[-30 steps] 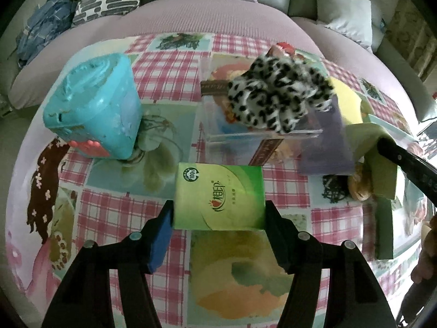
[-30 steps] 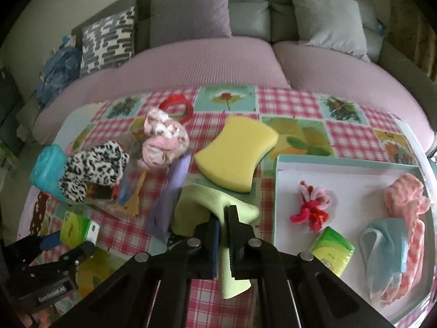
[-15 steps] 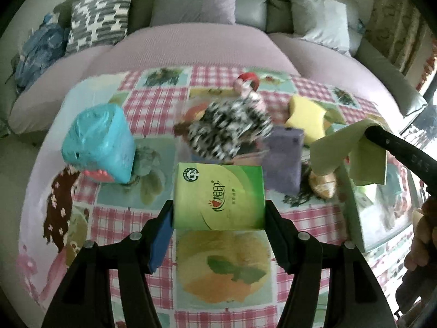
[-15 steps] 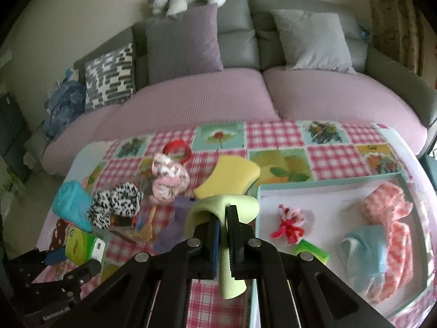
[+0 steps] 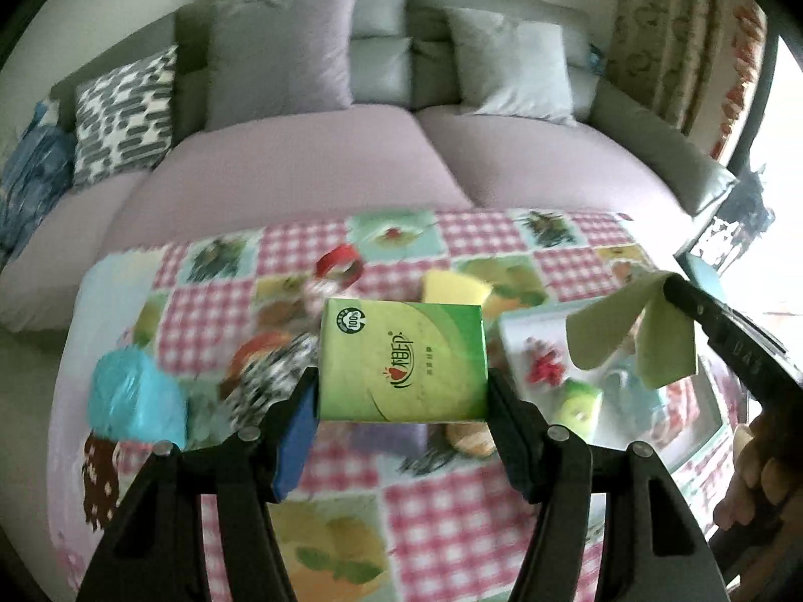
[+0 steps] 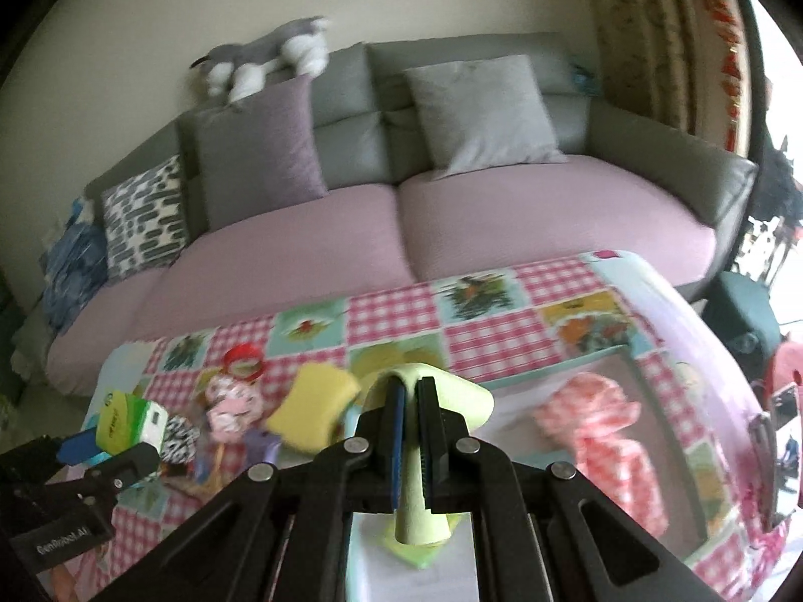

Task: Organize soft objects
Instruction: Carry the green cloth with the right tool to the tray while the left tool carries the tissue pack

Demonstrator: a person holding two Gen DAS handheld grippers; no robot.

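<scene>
My left gripper (image 5: 401, 401) is shut on a green tissue pack (image 5: 403, 361) and holds it above the table; it also shows in the right wrist view (image 6: 128, 419). My right gripper (image 6: 410, 391) is shut on a light green cloth (image 6: 426, 401), which hangs over the white tray (image 6: 632, 358); the cloth also shows in the left wrist view (image 5: 627, 336). The tray holds a pink knitted cloth (image 6: 597, 431), a red-and-pink hair tie (image 5: 544, 366) and a second green pack (image 5: 579, 401).
On the patchwork table lie a yellow sponge (image 6: 313, 416), a red ring (image 6: 243, 358), a pink scrunchie (image 6: 226, 406), a leopard scrunchie (image 5: 271, 381), a blue soft cube (image 5: 135, 396) and a purple cloth (image 5: 389, 434). A sofa (image 5: 401, 150) with cushions stands behind.
Both grippers have risen and tilted up, so the sofa fills more of each view. The right gripper with the cloth has moved right, over the tray. The left one still holds the pack.
</scene>
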